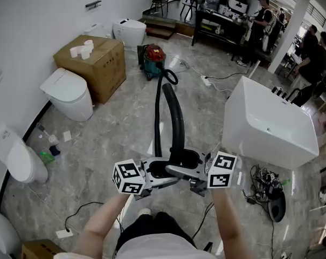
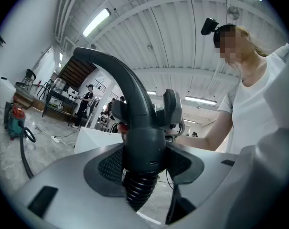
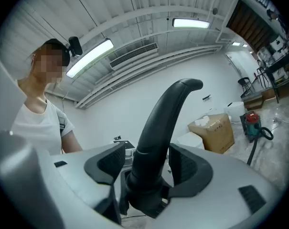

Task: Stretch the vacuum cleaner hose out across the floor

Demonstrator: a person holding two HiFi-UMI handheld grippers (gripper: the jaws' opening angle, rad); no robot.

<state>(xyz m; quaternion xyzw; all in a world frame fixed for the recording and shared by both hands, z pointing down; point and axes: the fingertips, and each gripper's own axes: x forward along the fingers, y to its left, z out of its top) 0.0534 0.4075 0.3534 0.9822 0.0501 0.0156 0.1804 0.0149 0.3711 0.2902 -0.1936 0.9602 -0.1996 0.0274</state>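
Note:
A red and green vacuum cleaner (image 1: 154,58) stands far down the floor. Its thin black hose (image 1: 158,123) runs from it to my hands, where a thick curved handle tube (image 1: 176,117) rises. My left gripper (image 1: 157,175) points level toward the right, its pads pressed on the dark cuff (image 2: 144,149) above the ribbed hose (image 2: 137,194). Opposite it, my right gripper (image 1: 194,175) stands open around the handle tube (image 3: 158,123), with a gap showing at each pad.
Toilets (image 1: 68,93) and a cardboard box (image 1: 95,63) with paper rolls line the left wall. A white bathtub (image 1: 268,123) stands at the right, with cables and a dark device (image 1: 273,201) beside it. A power strip (image 1: 207,81) lies beyond. People stand by the far tables.

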